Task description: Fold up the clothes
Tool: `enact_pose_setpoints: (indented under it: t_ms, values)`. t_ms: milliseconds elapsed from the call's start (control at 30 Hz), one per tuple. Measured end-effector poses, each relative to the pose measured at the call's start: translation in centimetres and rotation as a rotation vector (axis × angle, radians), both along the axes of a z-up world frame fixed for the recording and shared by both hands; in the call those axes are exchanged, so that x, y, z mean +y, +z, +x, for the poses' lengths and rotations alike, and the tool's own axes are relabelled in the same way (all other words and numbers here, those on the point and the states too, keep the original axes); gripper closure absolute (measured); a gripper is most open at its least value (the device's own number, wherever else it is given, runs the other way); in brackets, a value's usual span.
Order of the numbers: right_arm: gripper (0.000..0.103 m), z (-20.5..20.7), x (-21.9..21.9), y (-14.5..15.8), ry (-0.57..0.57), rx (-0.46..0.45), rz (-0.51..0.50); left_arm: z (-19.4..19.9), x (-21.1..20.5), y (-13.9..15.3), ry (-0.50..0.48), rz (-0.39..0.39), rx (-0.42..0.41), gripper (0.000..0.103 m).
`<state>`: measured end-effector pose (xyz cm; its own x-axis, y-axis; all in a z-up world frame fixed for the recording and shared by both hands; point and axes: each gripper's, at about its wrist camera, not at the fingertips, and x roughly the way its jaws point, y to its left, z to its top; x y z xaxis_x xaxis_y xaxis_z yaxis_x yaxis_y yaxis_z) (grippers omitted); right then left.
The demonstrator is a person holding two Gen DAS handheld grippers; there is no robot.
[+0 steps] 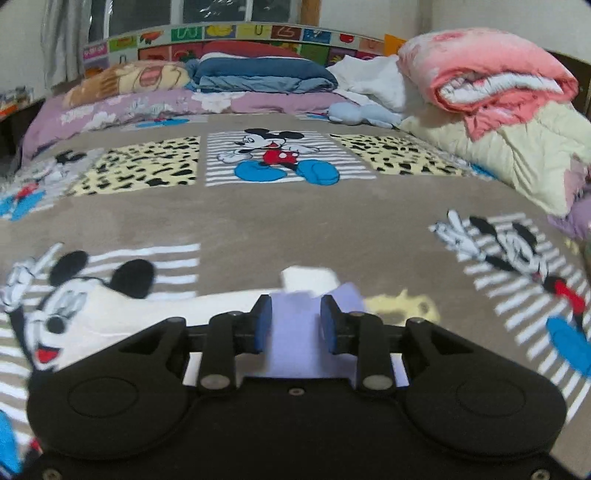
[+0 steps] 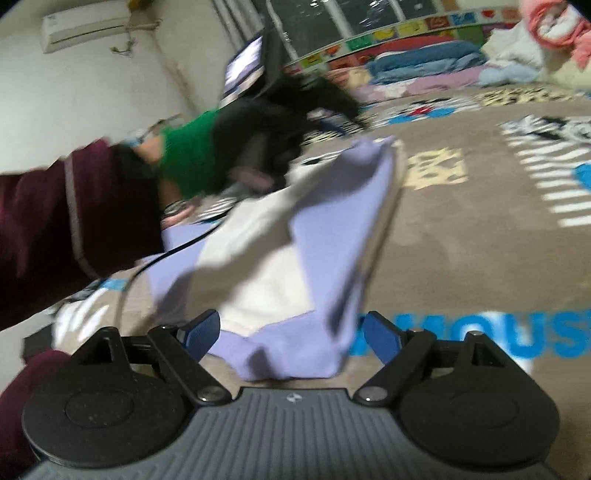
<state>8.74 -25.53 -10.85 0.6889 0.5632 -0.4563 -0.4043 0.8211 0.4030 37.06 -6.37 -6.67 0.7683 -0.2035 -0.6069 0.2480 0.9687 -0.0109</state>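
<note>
A lilac and white garment (image 2: 277,236) lies partly lifted and rumpled on the Mickey Mouse blanket (image 2: 461,240). Its near lilac corner sits between the wide-apart blue pads of my right gripper (image 2: 288,332), which is open and not touching it. In the left wrist view a lilac strip of the garment (image 1: 295,347) shows between the blue pads of my left gripper (image 1: 296,325). Those pads stand a little apart and do not pinch the cloth. A maroon sleeve (image 2: 55,221) and a green handle (image 2: 188,158) reach over the garment's far side, blurred.
Folded bedding is stacked at the head of the bed: a pink quilt (image 1: 491,70) on a cream one (image 1: 509,147) at the right, and blue bedding (image 1: 266,74) in the middle. Broad brown blanket (image 1: 258,221) stretches ahead. An air conditioner (image 2: 85,26) hangs on the wall.
</note>
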Motion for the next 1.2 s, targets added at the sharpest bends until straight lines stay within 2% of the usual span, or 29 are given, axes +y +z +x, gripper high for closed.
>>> enact_pose_setpoints:
  t_ms: [133,233,333,400,467,533,600,800,900,1067,1133,1167,1200]
  values:
    - [0.018,-0.4,1.1,1.0,-0.024,-0.135,-0.045,-0.5,-1.0,-0.6,-0.068,0.062,0.003,0.076]
    - [0.018,0.2,3.5,1.0,0.030,-0.187,-0.101,0.1,-1.5,-0.8,-0.080,0.025,0.017,0.076]
    - [0.018,0.7,5.0,0.5,0.078,-0.168,-0.117,1.3,-2.0,-1.1,-0.065,-0.013,0.044,0.077]
    - [0.018,1.2,5.8,-0.1,0.108,-0.129,-0.141,2.3,-2.4,-1.7,-0.060,-0.006,0.071,0.077]
    - [0.018,1.8,6.3,-0.7,0.140,-0.075,-0.167,2.9,-3.1,-2.4,-0.056,0.050,0.082,0.077]
    - [0.017,1.8,6.6,-0.9,0.156,-0.071,-0.167,3.6,-3.8,-3.1,-0.055,0.118,0.090,0.077]
    - [0.017,1.9,6.6,-1.0,0.167,-0.063,-0.159,4.1,-4.1,-3.6,-0.052,0.151,0.096,0.075]
    - [0.015,1.8,7.0,-1.2,0.173,-0.061,-0.169,5.0,-3.8,-3.4,-0.042,0.162,0.129,0.070]
    - [0.014,1.9,7.2,-1.3,0.176,-0.064,-0.176,3.7,-2.5,-1.4,-0.001,0.106,0.104,0.070]
    - [0.015,1.5,6.1,-1.1,0.153,-0.087,-0.119,-0.4,1.0,0.7,0.033,0.089,0.073,0.070]
    - [0.015,1.1,5.6,-0.8,0.135,-0.107,-0.097,-2.3,2.5,0.9,0.042,0.084,0.075,0.066]
    - [0.015,0.9,5.4,-0.6,0.128,-0.115,-0.087,-3.3,3.2,1.0,0.048,0.082,0.076,0.059]
    - [0.015,0.7,5.1,-0.4,0.120,-0.122,-0.077,-4.5,4.3,1.1,0.060,0.075,0.075,0.056]
